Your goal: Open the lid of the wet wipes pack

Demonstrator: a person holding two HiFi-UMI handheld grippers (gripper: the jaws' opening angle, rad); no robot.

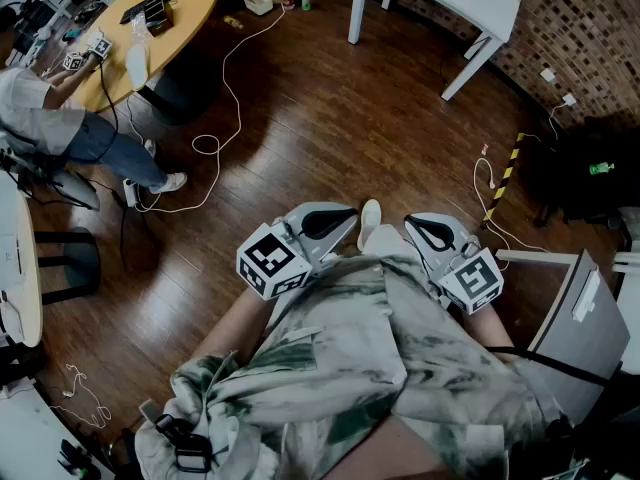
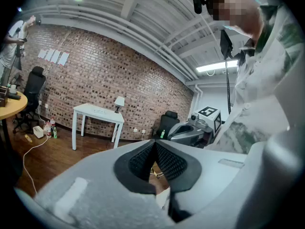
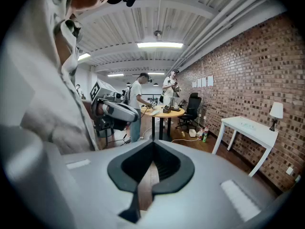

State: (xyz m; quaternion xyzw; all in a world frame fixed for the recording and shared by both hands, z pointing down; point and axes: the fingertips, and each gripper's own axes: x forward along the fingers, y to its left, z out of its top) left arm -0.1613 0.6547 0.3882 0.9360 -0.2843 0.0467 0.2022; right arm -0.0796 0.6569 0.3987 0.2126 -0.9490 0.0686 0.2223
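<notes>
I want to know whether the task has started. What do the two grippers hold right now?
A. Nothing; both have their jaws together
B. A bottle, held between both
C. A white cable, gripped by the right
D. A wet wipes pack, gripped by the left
A: the left gripper and the right gripper each show jaws closed tip to tip with only floor behind them, and no wet wipes pack appears in any view.
</notes>
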